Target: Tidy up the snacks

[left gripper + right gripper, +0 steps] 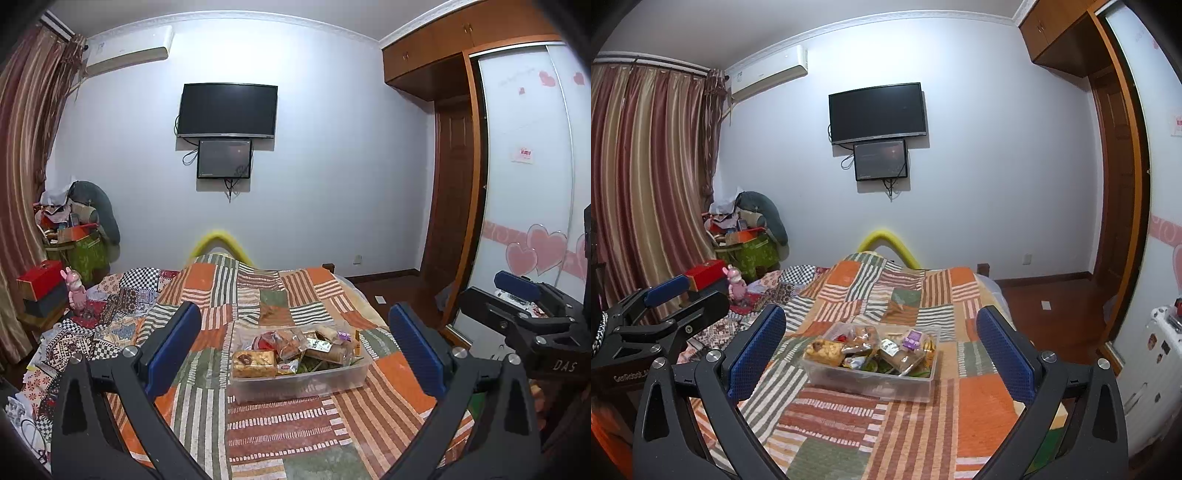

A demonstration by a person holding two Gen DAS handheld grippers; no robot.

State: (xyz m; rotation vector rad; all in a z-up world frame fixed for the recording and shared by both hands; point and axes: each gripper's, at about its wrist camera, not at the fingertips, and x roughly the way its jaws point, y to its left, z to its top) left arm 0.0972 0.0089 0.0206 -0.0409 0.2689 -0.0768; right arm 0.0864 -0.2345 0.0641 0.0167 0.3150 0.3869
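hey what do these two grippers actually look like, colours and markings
Both the left gripper and right gripper have black angular frames, silver round bolts and jaws lined with blue dimpled pads. Seen from the left camera, the right gripper's body carries white "DAS" lettering.

Dim, even indoor light; sharp centre, fisheye-bent, dark vignetted edges

A home bedroom: a quilt-covered bed (280, 424), wall-mounted television (227, 110), striped curtains (646, 177) and built-in wardrobe (517, 184).
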